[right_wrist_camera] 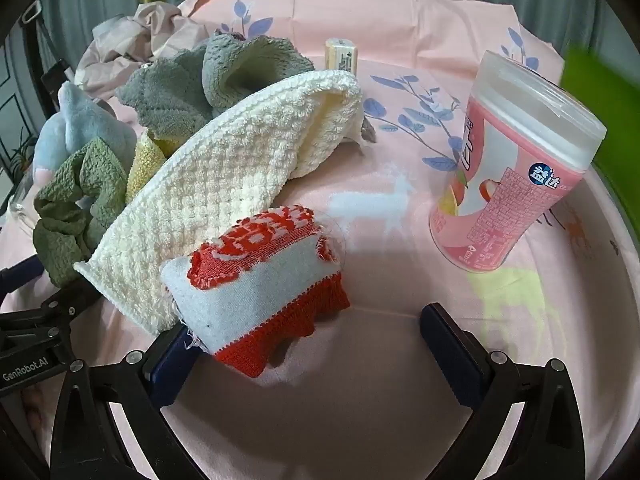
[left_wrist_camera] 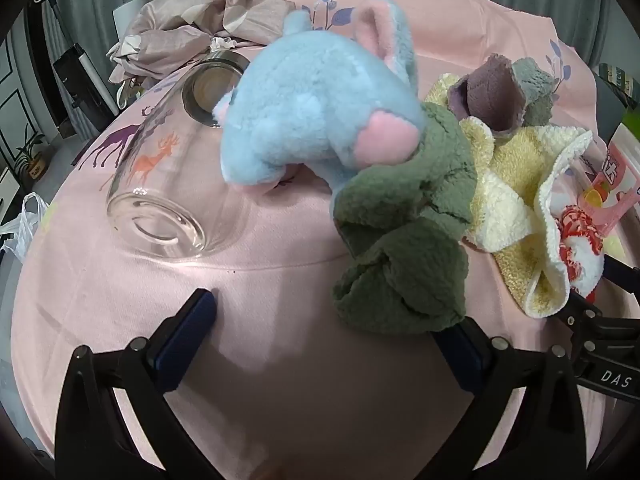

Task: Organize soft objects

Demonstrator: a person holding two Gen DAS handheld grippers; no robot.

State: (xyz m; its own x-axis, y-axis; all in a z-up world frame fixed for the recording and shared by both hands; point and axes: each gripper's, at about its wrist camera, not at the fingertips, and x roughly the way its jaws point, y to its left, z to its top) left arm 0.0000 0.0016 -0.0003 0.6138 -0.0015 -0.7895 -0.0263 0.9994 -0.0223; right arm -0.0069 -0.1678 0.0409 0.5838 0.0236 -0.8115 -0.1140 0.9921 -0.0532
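A blue and pink plush toy (left_wrist_camera: 316,108) lies on the pink cloth, touching a green fleece cloth (left_wrist_camera: 404,232). Beside them lie a cream and yellow towel (left_wrist_camera: 516,200) and a grey and purple cloth (left_wrist_camera: 504,92). My left gripper (left_wrist_camera: 332,320) is open; its right finger (left_wrist_camera: 460,344) touches the green cloth's near edge. In the right wrist view the cream towel (right_wrist_camera: 240,176), green cloth (right_wrist_camera: 76,208), grey cloth (right_wrist_camera: 224,76) and plush (right_wrist_camera: 80,128) form a pile. A red and white knitted piece (right_wrist_camera: 264,280) lies against my open right gripper's (right_wrist_camera: 308,336) left finger (right_wrist_camera: 172,360).
A clear glass jar (left_wrist_camera: 160,160) with deer prints lies on its side at left. A crumpled beige fabric (left_wrist_camera: 192,20) sits at the back. A pink plastic canister (right_wrist_camera: 516,176) stands at right, a small cream box (right_wrist_camera: 340,56) behind the towel.
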